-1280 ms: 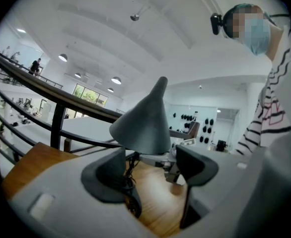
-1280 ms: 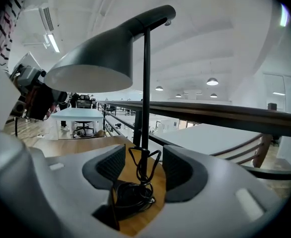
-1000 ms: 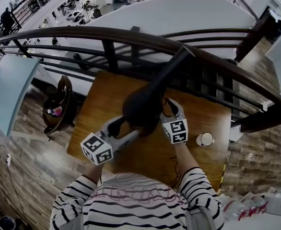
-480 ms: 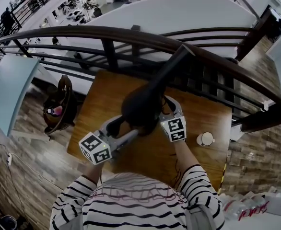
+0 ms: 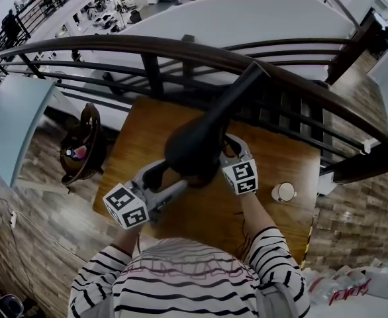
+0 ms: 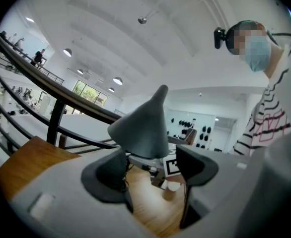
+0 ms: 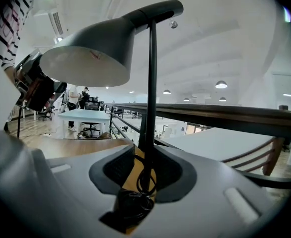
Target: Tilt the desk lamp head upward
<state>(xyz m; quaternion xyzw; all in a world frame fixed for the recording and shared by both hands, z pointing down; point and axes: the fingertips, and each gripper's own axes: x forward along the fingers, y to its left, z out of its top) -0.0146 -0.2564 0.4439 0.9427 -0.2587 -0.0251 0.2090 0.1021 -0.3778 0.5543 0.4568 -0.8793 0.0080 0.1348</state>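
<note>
Wooden surface (image 5: 144,134) beside a mezzanine railing (image 5: 147,45). Lamp head (image 6: 141,128) sits just above and ahead of the left tongs (image 6: 150,170), wide apart with nothing gripped, so left is the nearer pair. Right tongs (image 7: 144,170) have just been closing; narrow now, the upright stem (image 7: 151,93) between them with a gap on one side. Head's long axis runs from rim up toward the railing.

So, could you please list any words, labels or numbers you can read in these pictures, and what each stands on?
Nothing here is legible.
Red print on the white packs: too blurred to read.
Red print on the striped shirt: too faint to read.
Marker cubes on the left tool and right tool: square patterns only, no letters.
</note>
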